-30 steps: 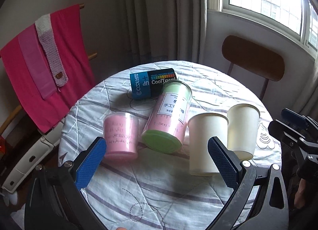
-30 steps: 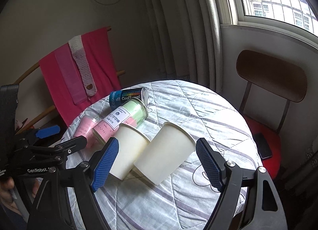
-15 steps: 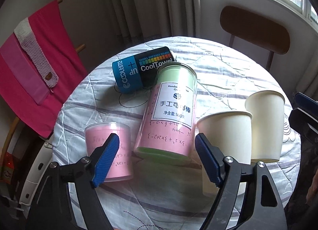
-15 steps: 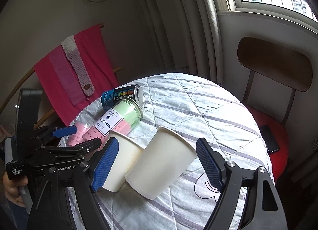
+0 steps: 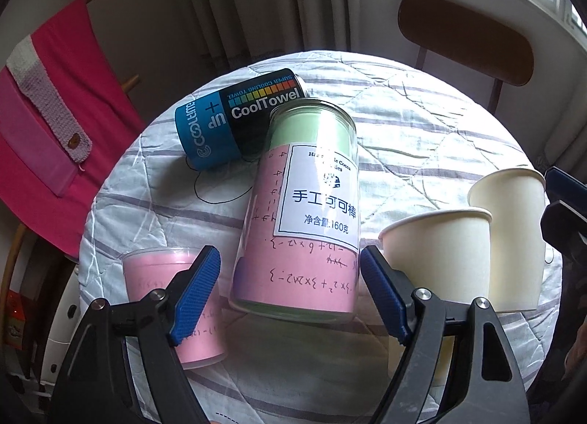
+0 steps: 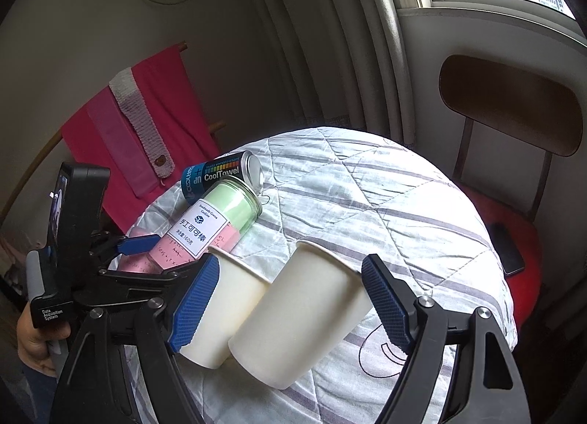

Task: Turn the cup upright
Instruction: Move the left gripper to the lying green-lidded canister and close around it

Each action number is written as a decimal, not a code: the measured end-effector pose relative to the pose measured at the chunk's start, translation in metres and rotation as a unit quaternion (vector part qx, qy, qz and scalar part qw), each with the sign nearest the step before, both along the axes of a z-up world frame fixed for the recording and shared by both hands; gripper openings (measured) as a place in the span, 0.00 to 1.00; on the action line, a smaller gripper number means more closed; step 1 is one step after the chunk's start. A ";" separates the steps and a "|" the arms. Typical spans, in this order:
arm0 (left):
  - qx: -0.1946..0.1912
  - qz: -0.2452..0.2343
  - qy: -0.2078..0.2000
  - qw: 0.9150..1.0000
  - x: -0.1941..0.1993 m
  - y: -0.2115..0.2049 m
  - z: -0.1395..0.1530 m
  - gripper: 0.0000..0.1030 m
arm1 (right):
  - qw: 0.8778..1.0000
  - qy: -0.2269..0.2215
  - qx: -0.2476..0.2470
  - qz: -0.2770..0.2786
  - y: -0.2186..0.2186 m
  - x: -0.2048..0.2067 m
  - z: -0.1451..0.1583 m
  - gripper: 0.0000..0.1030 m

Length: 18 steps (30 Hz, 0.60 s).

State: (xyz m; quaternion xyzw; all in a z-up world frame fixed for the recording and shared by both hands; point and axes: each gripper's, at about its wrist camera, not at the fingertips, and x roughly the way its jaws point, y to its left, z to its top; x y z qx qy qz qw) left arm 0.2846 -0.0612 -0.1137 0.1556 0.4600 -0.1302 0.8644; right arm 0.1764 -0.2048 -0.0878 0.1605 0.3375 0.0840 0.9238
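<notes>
Nothing is flipped yet: the left gripper (image 5: 290, 293) gapes around the lying cocoa-stick jar (image 5: 304, 211), while the right gripper (image 6: 290, 301) spreads unclenched astride two inverted paper cups (image 6: 304, 321), neither grasped.

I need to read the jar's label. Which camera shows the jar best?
The left wrist view: the jar fills the centre, label facing the camera. In the right wrist view it is small and far, partly behind a paper cup.
</notes>
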 end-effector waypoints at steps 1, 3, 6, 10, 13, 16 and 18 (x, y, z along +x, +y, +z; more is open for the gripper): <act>-0.002 -0.002 0.001 1.000 0.000 0.000 0.000 0.74 | 1.000 0.002 0.001 -0.002 0.000 0.000 -0.001 0.79; -0.012 -0.007 0.007 1.000 -0.001 0.000 0.001 0.69 | 1.000 0.001 0.006 -0.001 -0.002 0.000 -0.001 0.79; -0.010 -0.009 0.005 1.000 -0.001 -0.002 0.001 0.69 | 1.000 0.001 0.007 0.000 -0.003 0.000 -0.001 0.79; -0.013 -0.004 -0.001 1.000 -0.004 0.000 0.004 0.69 | 1.000 0.000 0.005 0.001 -0.002 0.000 0.000 0.79; -0.014 -0.003 -0.003 1.000 -0.009 0.003 0.007 0.69 | 1.000 0.000 0.005 0.003 -0.001 0.000 0.000 0.79; -0.015 0.001 -0.007 1.000 -0.018 0.006 0.010 0.69 | 1.000 0.001 0.003 0.006 0.002 0.000 0.002 0.79; -0.018 0.005 -0.009 1.000 -0.025 0.010 0.012 0.69 | 1.000 -0.001 0.001 0.010 0.005 -0.002 0.003 0.79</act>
